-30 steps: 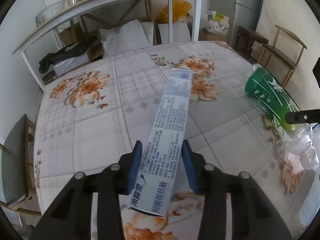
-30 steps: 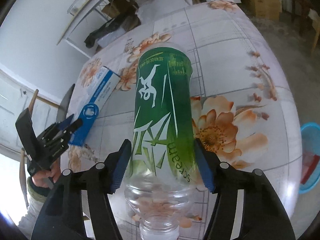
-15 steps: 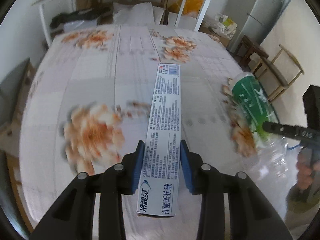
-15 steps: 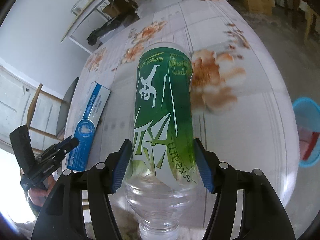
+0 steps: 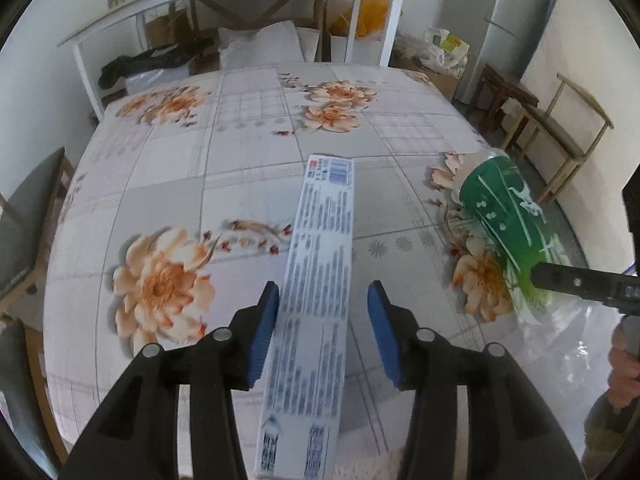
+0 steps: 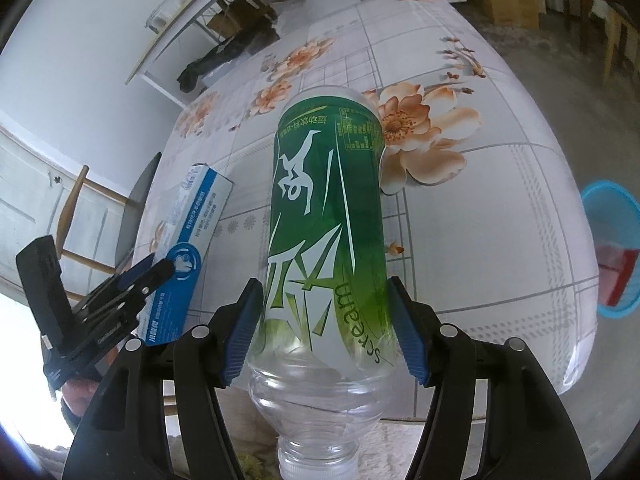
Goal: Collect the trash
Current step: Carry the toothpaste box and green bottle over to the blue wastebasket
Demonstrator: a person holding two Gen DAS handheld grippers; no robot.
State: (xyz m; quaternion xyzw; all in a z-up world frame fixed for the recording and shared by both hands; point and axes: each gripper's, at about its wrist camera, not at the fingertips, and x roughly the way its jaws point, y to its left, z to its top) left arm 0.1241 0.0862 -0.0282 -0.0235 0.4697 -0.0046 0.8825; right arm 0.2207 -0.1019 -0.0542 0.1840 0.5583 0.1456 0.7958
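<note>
A long white and blue toothpaste box (image 5: 328, 208) lies lengthwise between the jaws of my left gripper (image 5: 324, 292), above the flowered table (image 5: 240, 168). The jaws are opening: a gap shows beside the right pad (image 5: 382, 320) and the box looks blurred. In the right wrist view the box (image 6: 196, 216) and the left gripper (image 6: 148, 276) appear at the left. My right gripper (image 6: 324, 284) is shut on a clear plastic bottle with a green label (image 6: 324, 200), cap end toward the camera. The bottle (image 5: 504, 208) also shows at the right of the left wrist view.
A blue bin (image 6: 612, 240) stands on the floor past the table's right edge. Wooden chairs (image 5: 568, 136) line the right wall; another chair (image 5: 28, 220) is at the left. A white shelf table (image 5: 240, 0) with clutter stands behind.
The left jaws have spread apart, so the toothpaste box sits loose between them. Both hands have shifted across the table. The right gripper still clamps the bottle.
</note>
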